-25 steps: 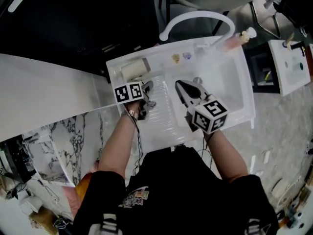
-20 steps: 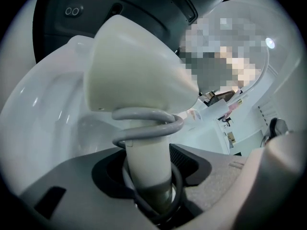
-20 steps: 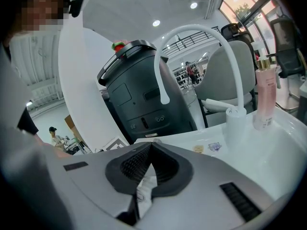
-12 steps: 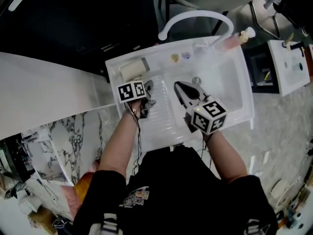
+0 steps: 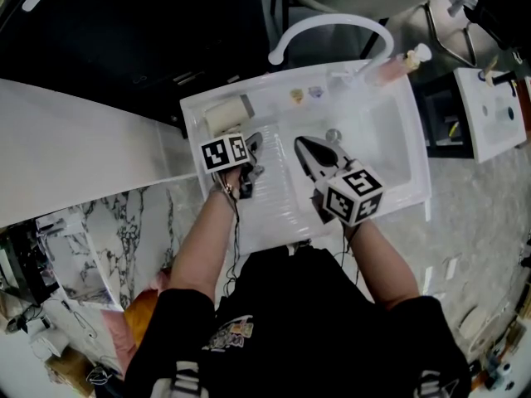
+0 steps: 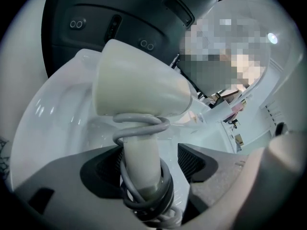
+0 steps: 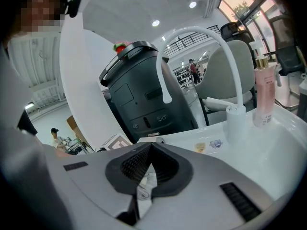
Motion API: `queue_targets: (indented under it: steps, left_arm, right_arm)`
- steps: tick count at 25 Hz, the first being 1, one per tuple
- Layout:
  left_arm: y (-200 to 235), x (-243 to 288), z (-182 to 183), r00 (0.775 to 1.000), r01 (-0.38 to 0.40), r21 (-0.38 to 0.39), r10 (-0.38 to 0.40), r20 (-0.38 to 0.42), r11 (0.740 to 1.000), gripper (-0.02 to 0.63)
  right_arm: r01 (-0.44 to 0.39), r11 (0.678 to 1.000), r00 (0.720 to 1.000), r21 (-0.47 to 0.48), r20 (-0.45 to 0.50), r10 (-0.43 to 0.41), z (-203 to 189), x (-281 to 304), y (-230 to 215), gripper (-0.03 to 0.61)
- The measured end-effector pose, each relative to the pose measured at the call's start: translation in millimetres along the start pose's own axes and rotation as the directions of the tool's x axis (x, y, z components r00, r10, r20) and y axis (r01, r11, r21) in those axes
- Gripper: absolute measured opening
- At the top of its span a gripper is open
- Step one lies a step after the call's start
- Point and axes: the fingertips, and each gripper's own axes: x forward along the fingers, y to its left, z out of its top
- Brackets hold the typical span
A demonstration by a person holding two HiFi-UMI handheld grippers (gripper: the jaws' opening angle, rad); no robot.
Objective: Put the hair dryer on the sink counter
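Along sink rim: faucet, pink bottle

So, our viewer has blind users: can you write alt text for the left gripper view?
A cream hair dryer rests on the white sink counter, its cord-wrapped handle between the jaws of the left gripper, which have just been opening; a gap shows beside the handle.

Counts, sink area.
- Hair dryer: one, cream, far left corner.
- Cord: one, wound round its handle.
- Sink: one, white.
- Drain: one.
- Faucet: one, arched, far side.
- Pump bottle: one, pink, far right.
- Stickers: two, left sticker and right sticker.
- Dark machine: one, beyond the sink.
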Motion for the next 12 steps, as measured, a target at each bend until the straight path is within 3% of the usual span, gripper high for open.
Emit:
queue_targets:
  steps: [12]
  left_arm:
    - [-9.2, -48.6, 0.3, 0.995, 0.009, 0.03, -0.012, 0.098, 1.0, 0.337]
  right_arm:
    - [-0.057, 0.998, 0.998, -0.026, -0.011, 0.057, -1.7, -1.2, 24.9, -0.003]
